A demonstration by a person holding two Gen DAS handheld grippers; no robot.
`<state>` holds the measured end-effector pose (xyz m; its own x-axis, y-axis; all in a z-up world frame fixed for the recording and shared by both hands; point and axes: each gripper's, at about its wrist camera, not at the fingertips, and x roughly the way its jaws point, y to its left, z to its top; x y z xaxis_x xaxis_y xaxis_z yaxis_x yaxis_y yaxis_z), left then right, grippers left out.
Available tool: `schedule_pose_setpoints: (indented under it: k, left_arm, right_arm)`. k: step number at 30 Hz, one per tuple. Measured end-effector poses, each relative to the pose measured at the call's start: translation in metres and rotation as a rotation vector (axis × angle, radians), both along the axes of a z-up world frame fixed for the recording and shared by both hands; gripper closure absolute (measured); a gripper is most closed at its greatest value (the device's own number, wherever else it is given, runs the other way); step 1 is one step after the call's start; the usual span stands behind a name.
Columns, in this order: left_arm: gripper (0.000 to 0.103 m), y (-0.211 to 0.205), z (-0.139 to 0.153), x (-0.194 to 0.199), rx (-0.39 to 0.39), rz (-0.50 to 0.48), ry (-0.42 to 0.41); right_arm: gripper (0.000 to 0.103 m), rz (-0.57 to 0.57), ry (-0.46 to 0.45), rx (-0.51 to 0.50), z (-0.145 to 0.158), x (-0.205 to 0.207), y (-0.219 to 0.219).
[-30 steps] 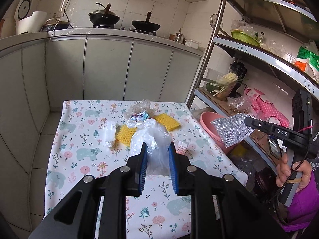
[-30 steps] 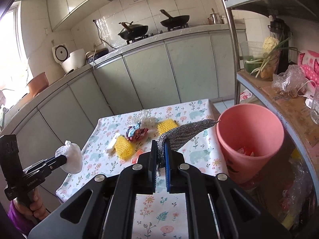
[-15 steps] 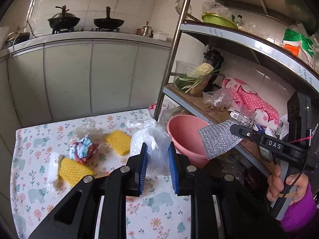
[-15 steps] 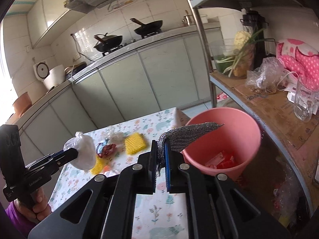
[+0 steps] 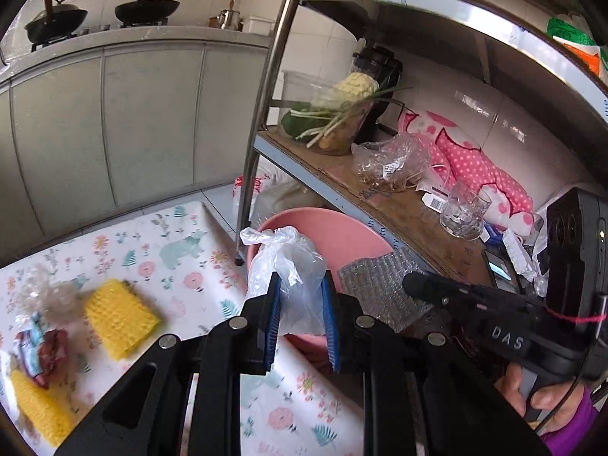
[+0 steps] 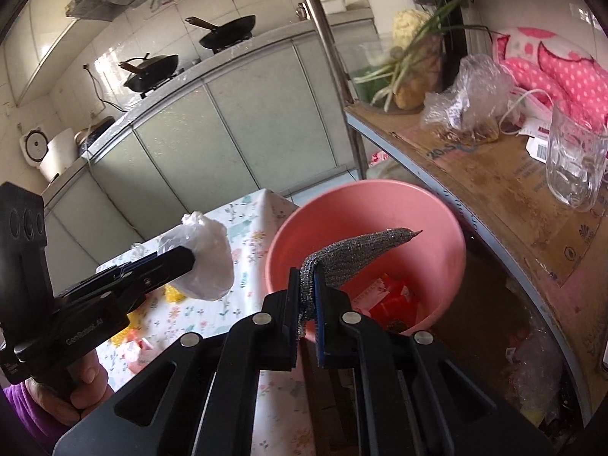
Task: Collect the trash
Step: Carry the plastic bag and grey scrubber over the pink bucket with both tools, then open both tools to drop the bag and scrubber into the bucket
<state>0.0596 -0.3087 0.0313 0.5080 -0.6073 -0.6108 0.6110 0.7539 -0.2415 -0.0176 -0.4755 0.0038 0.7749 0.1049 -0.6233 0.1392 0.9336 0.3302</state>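
Beside the floral table (image 5: 182, 250), both grippers have swung right toward the pink bin (image 6: 364, 228): the left gripper (image 5: 302, 304) pinches a clear plastic bag (image 5: 288, 266) near its rim, the right gripper (image 6: 306, 296) clamps a silver mesh scrap (image 6: 353, 254) over its mouth.

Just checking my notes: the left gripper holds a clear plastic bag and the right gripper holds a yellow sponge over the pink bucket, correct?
Not quite. The right gripper holds a silver mesh scouring cloth, not a yellow sponge, as the right wrist view shows. The rest stands: the left gripper holds the clear plastic bag, and the cloth hangs over the pink bucket.
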Motion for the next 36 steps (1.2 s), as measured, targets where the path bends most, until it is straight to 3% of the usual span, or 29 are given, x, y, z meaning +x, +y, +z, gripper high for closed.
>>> schedule_pose_setpoints:
  k: [8,20,24,27,36]
  left_arm:
    - [0.083,-0.044,-0.034,0.022,0.042,-0.029,0.057]
    - [0.081,-0.061,-0.066,0.032,0.09,-0.03,0.114]
    - [0.074,-0.062,-0.066,0.031,0.097,-0.029,0.104]
    - [0.061,-0.063,-0.065,0.031,0.098,-0.021,0.119]
    - [0.056,-0.057,-0.056,0.026,0.081,-0.009,0.12]
  right_arm:
    - [0.096,-0.041,0.059,0.007,-0.025,0.017,-0.016]
    - [0.096,-0.084,0.098,-0.017,-0.044,0.024,-0.026]
    - [0.095,-0.089,0.106,-0.009,-0.049,0.027,-0.028]
    - [0.095,-0.086,0.123,0.004,-0.052,0.03,-0.03]
    - [0.077,-0.082,0.124,-0.003,-0.052,0.027,-0.031]
